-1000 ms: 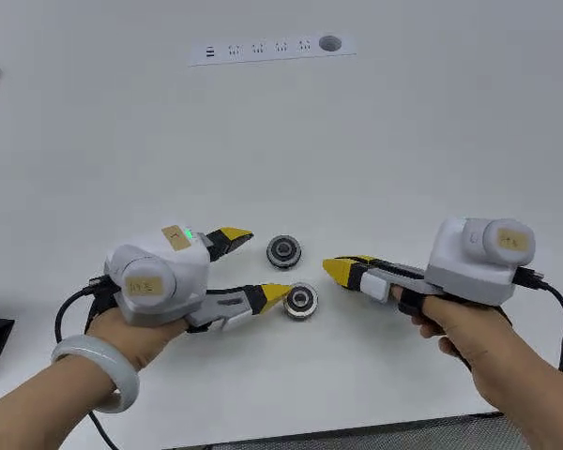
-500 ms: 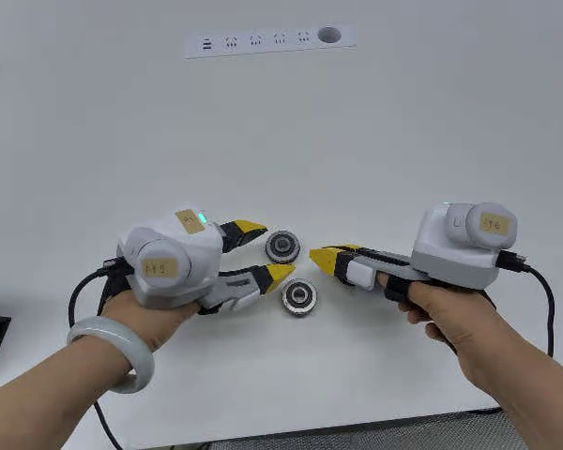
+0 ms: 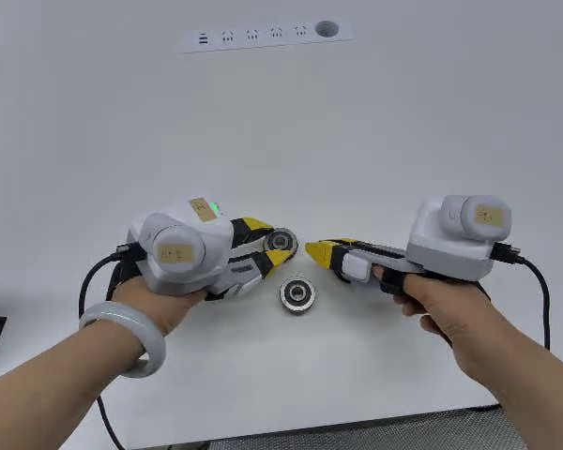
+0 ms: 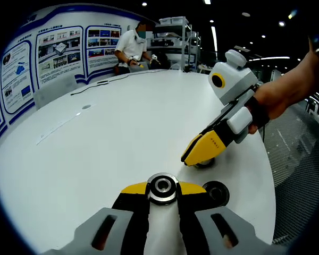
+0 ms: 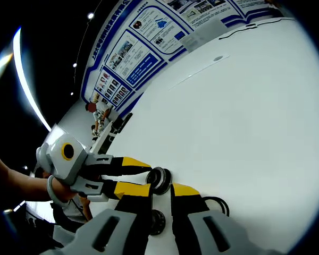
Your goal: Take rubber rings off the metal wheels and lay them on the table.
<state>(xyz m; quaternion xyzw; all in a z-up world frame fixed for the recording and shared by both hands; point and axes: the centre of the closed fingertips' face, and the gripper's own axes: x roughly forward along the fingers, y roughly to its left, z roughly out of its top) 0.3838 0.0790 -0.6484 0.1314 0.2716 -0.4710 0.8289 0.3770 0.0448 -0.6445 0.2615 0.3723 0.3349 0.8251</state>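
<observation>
Black rubber rims the nearer wheel (image 3: 297, 294), which lies flat on the white table (image 3: 385, 150), untouched, just on the near side of the gap between the 2 grippers. Beyond it, to the left, the left gripper (image 3: 268, 243) has its yellow jaws closed to the width of the farther wheel (image 4: 162, 187) and pinches it by the rim. I cannot tell whether that wheel is lifted or rests on the table. From the right, the right gripper (image 3: 315, 251) points at that wheel, near but apart, its jaws parted by a narrow gap and holding nothing. At the far edge lies a power strip (image 3: 267, 36). By my reading 0 rings are off: both wheels seem to wear theirs, I can make out no loose ring for certain, and 2 removals remain.
</observation>
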